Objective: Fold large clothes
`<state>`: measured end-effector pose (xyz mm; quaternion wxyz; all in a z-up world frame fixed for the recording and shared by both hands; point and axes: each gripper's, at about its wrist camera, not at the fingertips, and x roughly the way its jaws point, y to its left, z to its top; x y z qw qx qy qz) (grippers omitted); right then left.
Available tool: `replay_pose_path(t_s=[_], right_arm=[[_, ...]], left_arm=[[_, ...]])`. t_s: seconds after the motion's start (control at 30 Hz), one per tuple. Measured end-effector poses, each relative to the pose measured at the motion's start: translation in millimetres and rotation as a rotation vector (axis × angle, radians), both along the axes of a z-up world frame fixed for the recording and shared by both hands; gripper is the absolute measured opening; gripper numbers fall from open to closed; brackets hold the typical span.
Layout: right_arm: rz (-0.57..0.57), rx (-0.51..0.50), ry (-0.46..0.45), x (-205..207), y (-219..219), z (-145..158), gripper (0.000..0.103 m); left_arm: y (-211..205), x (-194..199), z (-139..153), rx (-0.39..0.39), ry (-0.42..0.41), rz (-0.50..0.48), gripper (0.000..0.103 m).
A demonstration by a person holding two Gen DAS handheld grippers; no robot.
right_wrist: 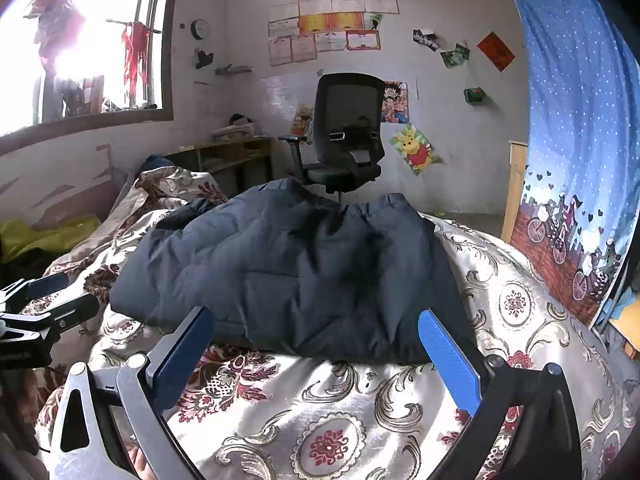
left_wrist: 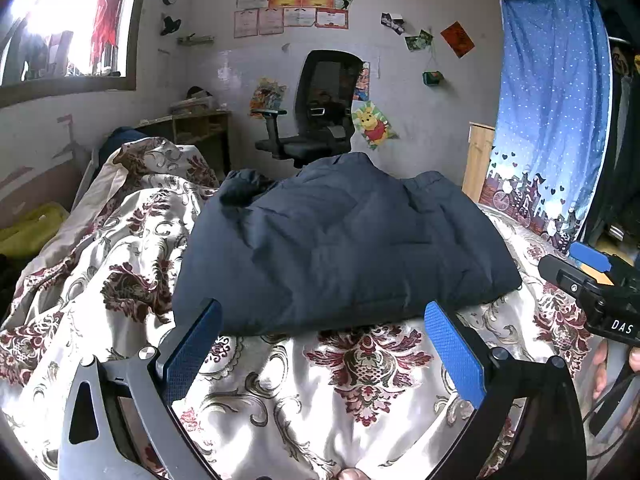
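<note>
A dark navy padded jacket (left_wrist: 340, 240) lies in a bulky, folded heap on a bed, resting on a cream quilt (left_wrist: 360, 392) patterned with maroon and grey floral scrolls. The left gripper (left_wrist: 322, 344) hangs just short of the jacket's near edge, its blue-padded fingers spread wide with nothing between them but quilt. The right gripper (right_wrist: 316, 354) sits beside it in much the same pose, jaws wide apart and empty, its fingertips near the jacket's front hem; whether either pad actually brushes the fabric I can't quite tell from here. In the left wrist view the right gripper's black body shows at the far right edge, with a bit of the person's hand (left_wrist: 600, 368) under it. Beyond the bed stands a black mesh office chair (right_wrist: 346, 136) against a wall covered in certificates and posters, and a blue dotted curtain (right_wrist: 580, 128) hangs on the right.
</note>
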<state>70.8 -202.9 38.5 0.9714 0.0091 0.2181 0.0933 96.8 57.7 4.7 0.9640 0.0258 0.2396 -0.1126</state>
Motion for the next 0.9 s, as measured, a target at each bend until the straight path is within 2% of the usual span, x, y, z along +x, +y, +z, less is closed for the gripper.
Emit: replay_pose_path(t_s=[0.9], right_arm=[[-0.002, 0.000, 0.000, -0.3, 2.2, -0.4, 0.103]], left_arm=[[-3.1, -1.3, 0.0, 0.003, 0.000, -0.003, 0.099]])
